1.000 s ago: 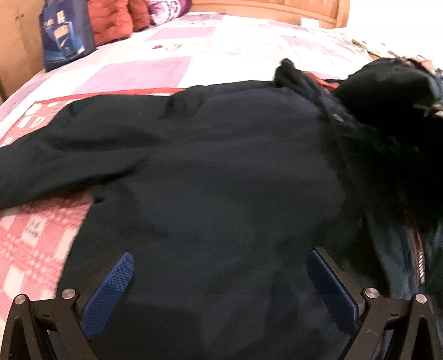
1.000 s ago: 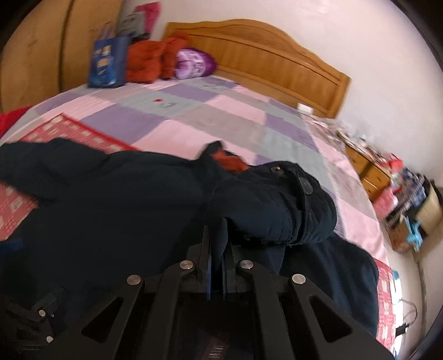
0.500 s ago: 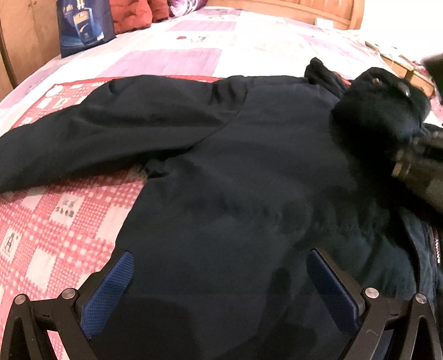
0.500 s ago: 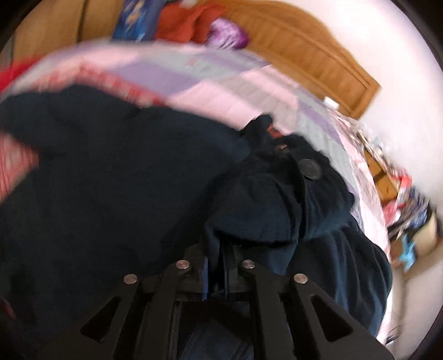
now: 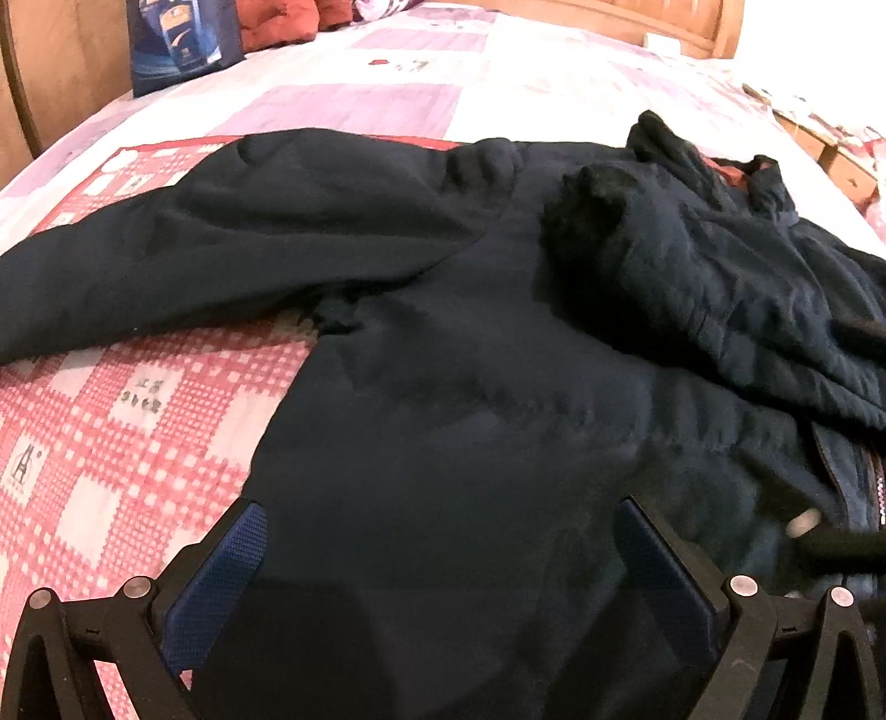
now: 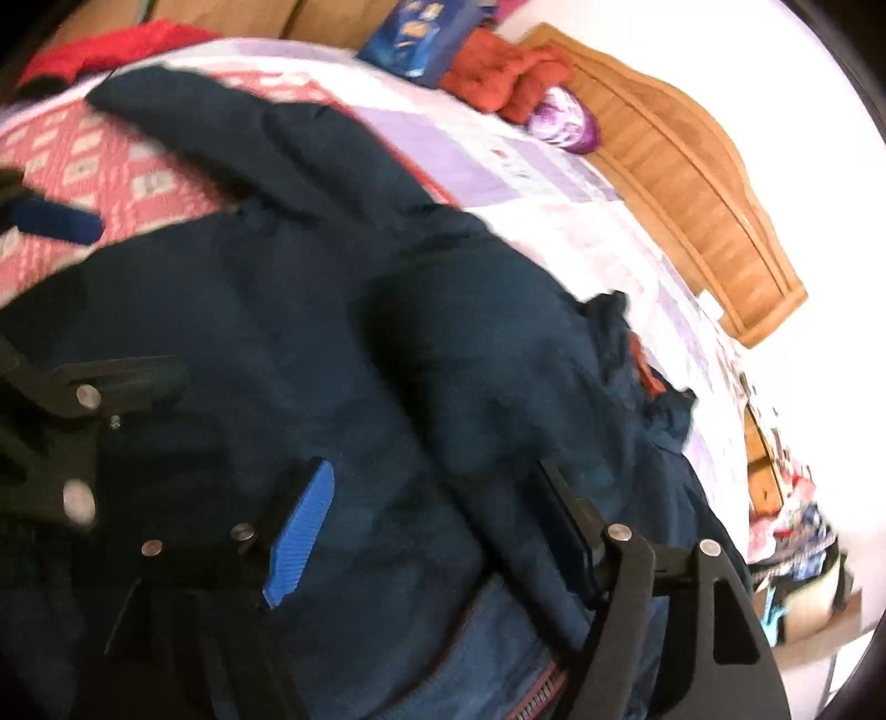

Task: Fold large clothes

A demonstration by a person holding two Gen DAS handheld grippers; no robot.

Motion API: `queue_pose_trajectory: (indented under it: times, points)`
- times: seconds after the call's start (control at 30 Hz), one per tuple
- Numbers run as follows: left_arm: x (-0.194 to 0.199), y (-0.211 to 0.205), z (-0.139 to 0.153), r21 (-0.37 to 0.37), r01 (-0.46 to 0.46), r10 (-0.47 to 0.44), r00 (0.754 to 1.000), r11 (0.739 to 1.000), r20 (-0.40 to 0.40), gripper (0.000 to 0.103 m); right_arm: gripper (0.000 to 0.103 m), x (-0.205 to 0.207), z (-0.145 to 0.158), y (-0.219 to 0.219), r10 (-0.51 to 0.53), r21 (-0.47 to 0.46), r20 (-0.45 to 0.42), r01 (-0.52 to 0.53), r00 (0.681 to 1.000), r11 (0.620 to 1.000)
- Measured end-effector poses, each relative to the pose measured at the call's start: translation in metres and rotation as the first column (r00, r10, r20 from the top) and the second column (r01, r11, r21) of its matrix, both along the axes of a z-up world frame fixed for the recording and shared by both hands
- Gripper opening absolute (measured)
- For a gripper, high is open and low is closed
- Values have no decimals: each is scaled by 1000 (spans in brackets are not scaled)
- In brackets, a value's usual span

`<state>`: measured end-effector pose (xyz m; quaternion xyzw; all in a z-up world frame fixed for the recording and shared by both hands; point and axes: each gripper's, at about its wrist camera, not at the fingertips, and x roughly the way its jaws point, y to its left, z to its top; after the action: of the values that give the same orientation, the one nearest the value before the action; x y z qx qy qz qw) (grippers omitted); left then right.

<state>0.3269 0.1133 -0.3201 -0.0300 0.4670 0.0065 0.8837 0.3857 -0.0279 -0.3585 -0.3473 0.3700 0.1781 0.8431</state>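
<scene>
A large dark navy jacket (image 5: 470,387) lies spread on the bed. Its left sleeve (image 5: 194,249) stretches out to the left over the red checked cover. Its right sleeve (image 5: 692,277) lies folded across the body, cuff toward the middle. My left gripper (image 5: 443,554) is open and empty, low over the jacket's hem. My right gripper (image 6: 432,515) is open and empty over the folded sleeve (image 6: 470,387); the jacket (image 6: 249,310) fills that view. The left gripper (image 6: 50,221) shows at the left edge there.
The bed has a red checked cover (image 5: 99,443) and a pink and purple quilt (image 5: 387,94). A blue bag (image 5: 177,39), red clothes (image 6: 498,77) and a purple pillow (image 6: 565,119) sit by the wooden headboard (image 6: 692,183). A cluttered dresser (image 6: 775,498) stands right of the bed.
My right gripper carried the sleeve leftward across the jacket body, then opened and let it go. The sleeve now lies folded over the body. The left gripper stayed open.
</scene>
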Motion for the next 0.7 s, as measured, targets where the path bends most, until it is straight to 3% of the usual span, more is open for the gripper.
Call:
queue_pose_trajectory:
  times: [0.17, 0.3, 0.4, 0.5, 0.53, 0.57, 0.63, 0.67, 0.7]
  points:
    - [5, -1, 1, 12, 1, -1, 1000, 1000, -3, 103, 77, 29, 20, -49, -188, 122, -31, 190, 982, 974]
    - [16, -11, 0, 16, 14, -14, 1000, 1000, -1, 103, 77, 48, 23, -104, -381, 140, -17, 379, 925, 915]
    - [24, -20, 0, 20, 27, -27, 1000, 999, 5, 103, 77, 54, 22, -152, -534, 123, 21, 528, 845, 840]
    - [29, -31, 0, 24, 40, -41, 999, 999, 17, 103, 77, 72, 13, -222, -698, 136, -20, 693, 716, 708]
    - [29, -34, -1, 25, 44, -44, 999, 999, 18, 103, 77, 80, 9, -237, -717, 117, -34, 715, 696, 689]
    - [30, -38, -2, 26, 48, -48, 999, 999, 16, 103, 77, 85, 2, -249, -719, 93, -39, 719, 694, 689]
    - [30, -46, -3, 33, 60, -60, 998, 998, 10, 103, 77, 94, -6, -269, -690, 37, -12, 690, 724, 723]
    - [31, -51, -4, 38, 66, -67, 998, 997, 8, 103, 78, 98, -6, -284, -699, 14, 21, 698, 715, 716]
    - [32, -55, -4, 43, 74, -74, 997, 996, 9, 103, 80, 101, -5, -298, -726, 6, 35, 727, 686, 687]
